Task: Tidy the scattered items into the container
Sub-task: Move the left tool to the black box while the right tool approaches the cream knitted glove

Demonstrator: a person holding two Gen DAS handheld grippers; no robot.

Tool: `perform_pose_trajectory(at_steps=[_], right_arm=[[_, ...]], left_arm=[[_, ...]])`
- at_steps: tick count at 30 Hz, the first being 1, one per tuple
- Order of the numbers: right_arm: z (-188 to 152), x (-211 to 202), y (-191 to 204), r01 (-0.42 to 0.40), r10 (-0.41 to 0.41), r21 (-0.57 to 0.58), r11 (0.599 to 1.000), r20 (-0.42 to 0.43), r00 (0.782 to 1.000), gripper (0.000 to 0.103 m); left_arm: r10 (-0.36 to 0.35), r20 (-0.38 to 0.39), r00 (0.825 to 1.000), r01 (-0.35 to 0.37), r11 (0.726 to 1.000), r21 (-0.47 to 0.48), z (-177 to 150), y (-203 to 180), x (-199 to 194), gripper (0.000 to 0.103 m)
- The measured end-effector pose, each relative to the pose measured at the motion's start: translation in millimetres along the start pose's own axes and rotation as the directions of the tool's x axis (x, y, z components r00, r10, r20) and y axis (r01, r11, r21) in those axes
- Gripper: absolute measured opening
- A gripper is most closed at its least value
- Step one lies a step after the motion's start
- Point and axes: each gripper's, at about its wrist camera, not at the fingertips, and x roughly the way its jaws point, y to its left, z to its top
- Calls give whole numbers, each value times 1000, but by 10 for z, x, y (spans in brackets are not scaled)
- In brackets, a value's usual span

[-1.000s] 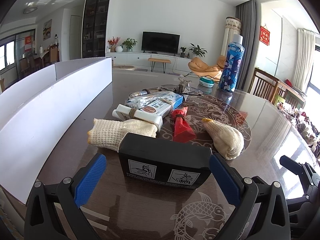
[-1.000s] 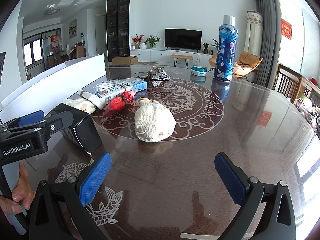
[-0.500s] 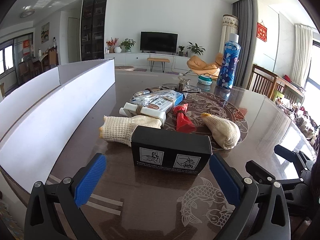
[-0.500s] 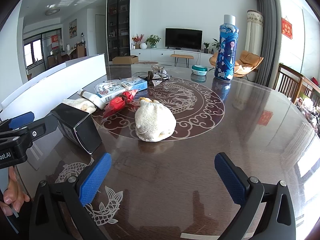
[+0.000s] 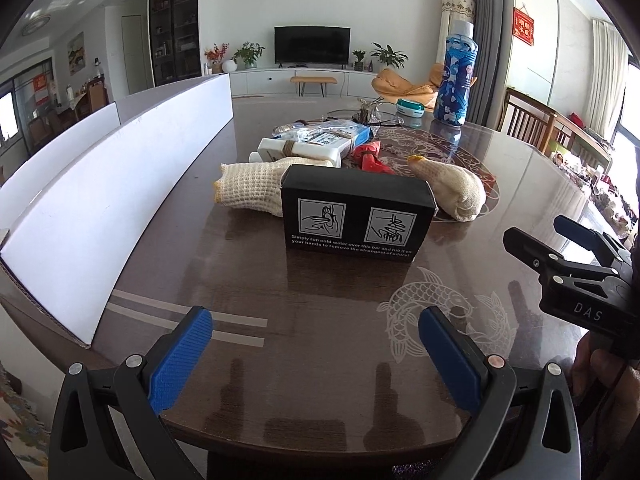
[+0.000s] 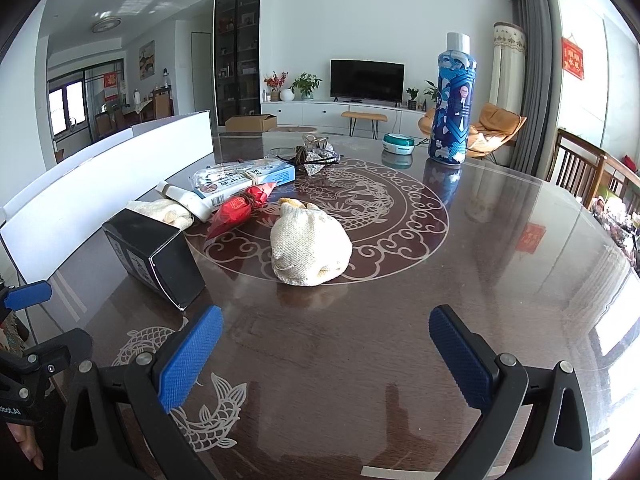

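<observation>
A black box [image 5: 356,216] with white pictograms stands on the dark table, well ahead of my left gripper [image 5: 316,344], which is open and holds nothing. Behind the box lie a cream knit glove [image 5: 252,190], a second bunched glove [image 5: 452,190], a red packet [image 5: 370,156], a white tube [image 5: 300,150] and a blue-and-white package [image 5: 340,136]. The white container wall [image 5: 112,184] runs along the left. My right gripper [image 6: 324,352] is open above bare table, with the bunched glove [image 6: 308,244] ahead of it and the black box [image 6: 154,256] to its left.
A tall blue patterned bottle [image 6: 454,100], a teal round tin [image 6: 399,144] and a crumpled foil bundle [image 6: 316,156] stand at the far side. Wooden chairs [image 6: 580,168] line the right edge. A hand [image 5: 596,364] holds the right gripper's handle.
My left gripper has drawn back toward the near table edge, leaving the black box standing where it was between the fingers. The right gripper has barely moved.
</observation>
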Motion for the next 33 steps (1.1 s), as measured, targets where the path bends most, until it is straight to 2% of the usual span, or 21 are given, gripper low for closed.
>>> perform_pose_trajectory(at_steps=[6,11,15,23,26,29,33], right_arm=[[-1,0,2,1,-1,-1,1000,0,1000,103],[0,-3,11,3,-3,-8,1000,1,1000,103],[-5,-20,10,-4,5,-7,1000,10,1000,103],[-14,-22,35,-16,16,-21,1000,12,1000,103],[-13,-22,38,-17,17,-24,1000,12,1000,103],[-7,-2,35,-20,20,-24,1000,-1,1000,103],[-2,33,5,-41,41,-14,999,-29,999,103]], left_arm=[[14,-116,993,-16,1000,-23,-49,113,220,103],[36,-145,989,-37,999,-3,14,160,350,103],[48,-172,984,-51,999,-14,216,203,522,103],[36,-259,965,-35,999,8,882,85,1145,103],[36,-273,961,-32,999,18,1120,-62,1381,103],[28,-282,959,-23,1000,20,1225,-131,1484,103],[-1,-209,978,13,998,55,1102,-92,1372,103]])
